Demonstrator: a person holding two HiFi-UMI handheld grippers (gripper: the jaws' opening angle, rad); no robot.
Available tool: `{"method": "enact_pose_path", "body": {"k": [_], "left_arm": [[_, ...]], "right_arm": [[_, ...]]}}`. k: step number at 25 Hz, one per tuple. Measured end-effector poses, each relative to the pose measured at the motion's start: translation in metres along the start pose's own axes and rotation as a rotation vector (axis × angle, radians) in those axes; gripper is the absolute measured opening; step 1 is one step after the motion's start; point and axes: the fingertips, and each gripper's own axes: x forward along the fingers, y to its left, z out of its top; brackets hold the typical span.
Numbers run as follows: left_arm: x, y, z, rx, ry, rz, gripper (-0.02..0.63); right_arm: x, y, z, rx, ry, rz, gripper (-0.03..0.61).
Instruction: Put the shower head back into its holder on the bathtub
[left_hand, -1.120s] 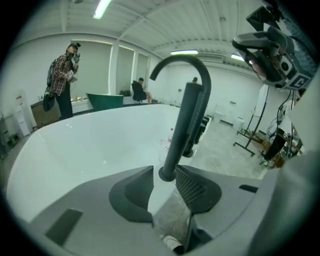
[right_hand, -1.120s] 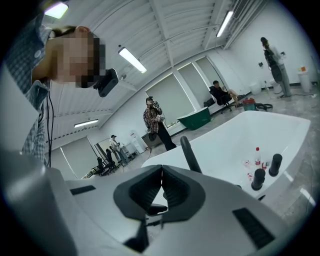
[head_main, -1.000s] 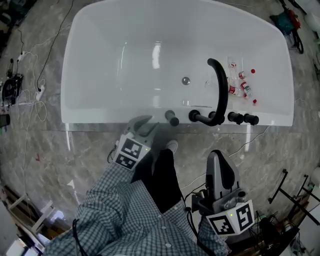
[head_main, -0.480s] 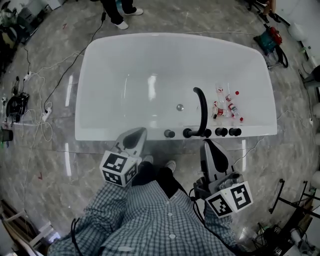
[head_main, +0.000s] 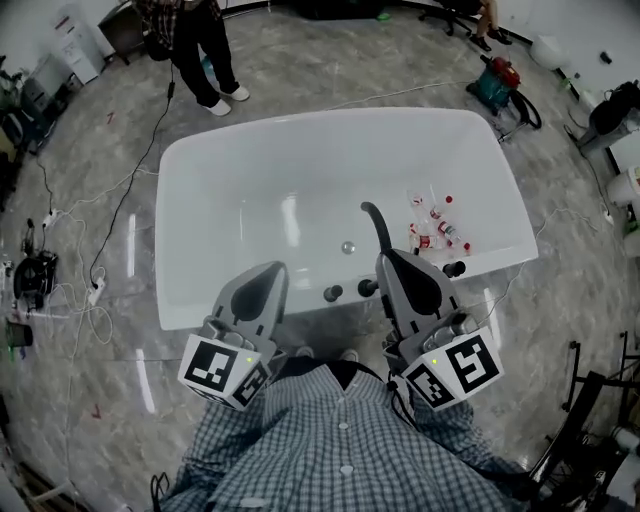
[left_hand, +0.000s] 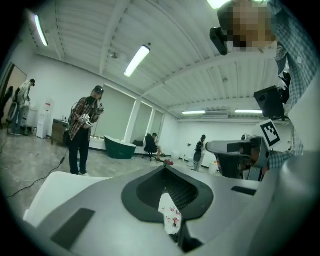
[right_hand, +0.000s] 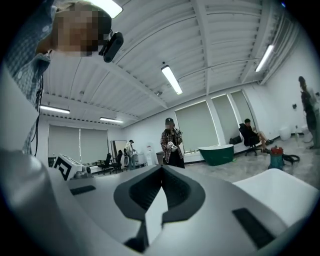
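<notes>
**Holding both claws shut above the tub's near rim**

The left gripper (head_main: 271, 268) and the right gripper (head_main: 386, 256) were held side by side at 6 o'clock of the white bathtub (head_main: 180, 230), pointing across it toward 12. In its own view, the left gripper's jaws were seen closed tip to tip with nothing caught between them. The right gripper's jaws were likewise seen pressed together and empty.

The black shower head (head_main: 333, 293) was found standing on the tub's near rim, between the two claws and apart from both. Its holder was too small to be made out. A curved black spout (head_main: 374, 222) was seen just to its 3 o'clock side.

Small bottles (head_main: 432, 228) with red caps and red-and-white labels were seen lying inside the tub at about 2 o'clock, their print too small to be read. The only clear markings were the black-and-white square codes on the left marker cube (head_main: 225, 370) and the right marker cube (head_main: 455, 368).

A bystander (head_main: 198, 45) was seen standing beyond the tub at 11 o'clock.
</notes>
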Motion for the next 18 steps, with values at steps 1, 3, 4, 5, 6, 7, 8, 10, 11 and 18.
{"method": "enact_pose_path", "body": {"k": [1,3,4,5,6,7,8,10,11,18], "left_arm": [[0.002,-0.004,0.004,0.008,-0.014,-0.012,0.011],[0.002,-0.010,0.009,0.024,-0.029,-0.037,0.011],[0.001,-0.012,0.011,0.031,-0.033,-0.049,0.011],[0.001,-0.013,0.013,0.035,-0.037,-0.059,0.011],[0.003,-0.013,0.015,0.034,-0.040,-0.068,0.011],[0.006,-0.012,0.016,0.031,-0.042,-0.074,0.011],[0.009,-0.012,0.016,0.026,-0.041,-0.079,0.011],[0.013,-0.014,0.011,0.016,-0.035,-0.090,0.011],[0.014,-0.016,0.008,0.010,-0.033,-0.097,0.011],[0.023,-0.022,0.003,-0.039,-0.030,-0.135,0.011]], "right_arm": [[-0.002,0.000,0.000,-0.018,-0.003,-0.001,0.015],[-0.004,0.003,0.000,-0.055,-0.005,-0.005,0.015],[-0.003,0.005,0.000,-0.071,-0.005,-0.006,0.015],[-0.002,0.008,0.000,-0.085,-0.005,-0.006,0.015],[0.000,0.009,0.001,-0.097,-0.005,-0.004,0.015],[0.002,0.010,0.002,-0.108,-0.004,-0.001,0.015],[0.003,0.010,0.002,-0.116,-0.002,0.001,0.015],[0.003,0.008,0.001,-0.128,0.004,-0.001,0.015],[0.001,0.007,-0.001,-0.133,0.006,-0.005,0.015],[-0.009,-0.002,-0.003,-0.143,0.017,-0.045,0.015]]}}
